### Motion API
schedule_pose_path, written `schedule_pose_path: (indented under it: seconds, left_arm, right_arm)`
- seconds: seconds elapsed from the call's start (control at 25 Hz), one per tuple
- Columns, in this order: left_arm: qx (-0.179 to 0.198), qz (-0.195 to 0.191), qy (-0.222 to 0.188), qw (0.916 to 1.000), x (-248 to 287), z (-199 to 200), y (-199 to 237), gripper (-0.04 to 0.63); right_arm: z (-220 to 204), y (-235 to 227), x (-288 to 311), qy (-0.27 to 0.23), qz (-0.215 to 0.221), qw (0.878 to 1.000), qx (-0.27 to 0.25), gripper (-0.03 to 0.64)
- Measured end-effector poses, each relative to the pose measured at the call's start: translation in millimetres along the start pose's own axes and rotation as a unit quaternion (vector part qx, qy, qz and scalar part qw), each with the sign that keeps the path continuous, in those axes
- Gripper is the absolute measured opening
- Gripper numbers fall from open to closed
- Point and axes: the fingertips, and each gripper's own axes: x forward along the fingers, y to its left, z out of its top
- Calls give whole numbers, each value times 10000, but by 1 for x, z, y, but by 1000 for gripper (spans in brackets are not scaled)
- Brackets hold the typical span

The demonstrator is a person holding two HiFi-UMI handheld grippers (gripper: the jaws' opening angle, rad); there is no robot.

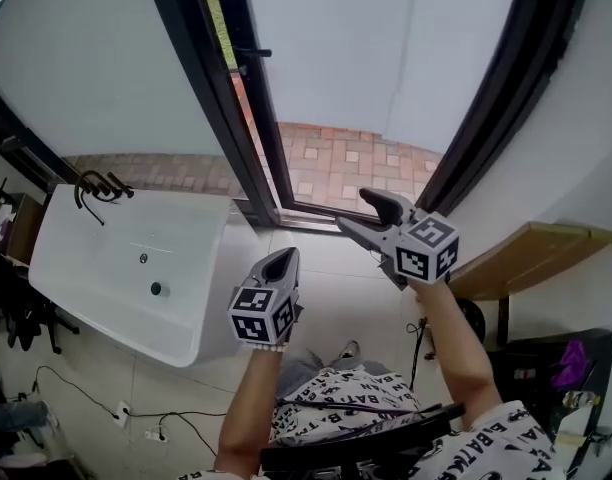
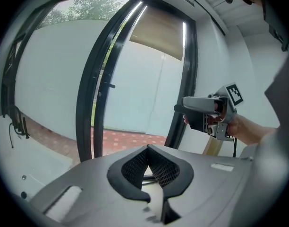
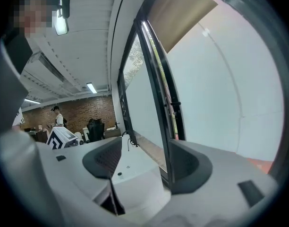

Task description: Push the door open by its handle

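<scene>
The dark-framed glass door [image 1: 254, 118] stands swung outward, and tiled ground shows through the gap. Its small black handle [image 1: 252, 53] sticks out from the door's edge, high and far from both grippers. My right gripper [image 1: 352, 208] is held up near the bottom of the doorway, open, with nothing between its fingers. In the right gripper view the door edge [image 3: 164, 141] and handle [image 3: 175, 104] show beyond the spread pads [image 3: 105, 158]. My left gripper [image 1: 284, 258] hangs lower and to the left, shut and empty. Its pads [image 2: 158, 167] meet in the left gripper view.
A white basin [image 1: 96, 258] with a black tap [image 1: 98, 188] stands at the left by the door frame. A wooden shelf [image 1: 531, 250] juts from the right wall. Cables [image 1: 136, 418] lie on the tiled floor. People stand in the room behind, in the right gripper view.
</scene>
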Motion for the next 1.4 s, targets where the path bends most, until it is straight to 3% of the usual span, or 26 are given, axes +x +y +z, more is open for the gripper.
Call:
schedule_pose_path:
  seconds: [0.28,0.48,0.88,1.04,1.2,1.4]
  left_arm:
    - [-90,124,32,9999,47,17,19,-15]
    - [-67,56,-102,9999,99,53,59,-15]
    - [200,-126,-89,9997,177,113,130,-15]
    - [270,-216,-121,9993,195,132,155,-14]
    - [333,-258,-52,9991,212,141,172,-14]
    - [220,-334,-74,9992,233,150,179,-14]
  right_arm:
    - [46,-75,78,495,240,9963,-663,328]
    - [96,-126,167,937,281,9856,-1381,328]
    - [150,-194,304,1548,122,9654,-2097,328]
    - [151,-219,352,1974,112,9545,-2233,328]
    - [145,-227,386,2502,240,9343,-2529,294]
    - [129,-223,415,2925,716,9253,-2306,262]
